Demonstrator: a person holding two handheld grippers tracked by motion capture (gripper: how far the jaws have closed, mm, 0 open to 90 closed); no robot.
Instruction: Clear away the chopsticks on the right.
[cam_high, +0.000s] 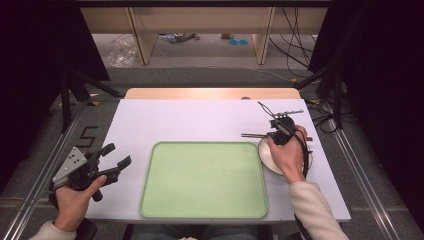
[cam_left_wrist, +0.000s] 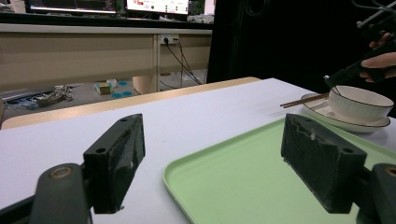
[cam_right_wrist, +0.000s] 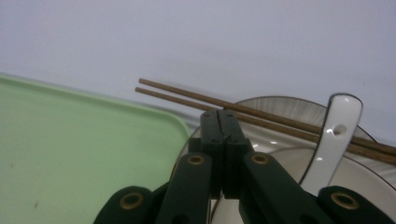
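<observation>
table (cam_high: 200, 120) is lying white under everything, and both tongs are working from its near edge. tray (cam_high: 202, 180), pale green and bare, is sitting between the two tongs, to the right of the left one and just to the left of the right one.

left gripper (cam_high: 114, 159) is hanging off the table's left edge with its jaws spread wide and nothing between them; in the left gripper view the tray's corner is showing through the gap.

right gripper (cam_high: 276, 134) is hovering low over the plate (cam_high: 267, 159), which is sitting just beside the tray's right edge. in the right gripper view its jaws are pressed flat together, and i am seeing nothing pinched between them. the bowl (cam_left_wrist: 358, 103) is resting on the plate directly beneath those jaws, the white spoon (cam_right_wrist: 330, 142) is leaning just to their right, and the chopsticks (cam_right_wrist: 196, 99) are lying across the plate's far rim, just beyond the jaw tips, ends poking out toward the tray.

judging by where the right hand is heading, the step looks like picking the bowl set up for the tray. doing it well is probably meaning opening the jaws first, then biting the bowl's rim squarely, away from the spoon. the chopsticks are sitting loose, so any tilt is likely rolling them off; lifting level and slow seems wise. the left gripper could be coming in to steady the plate.
</observation>
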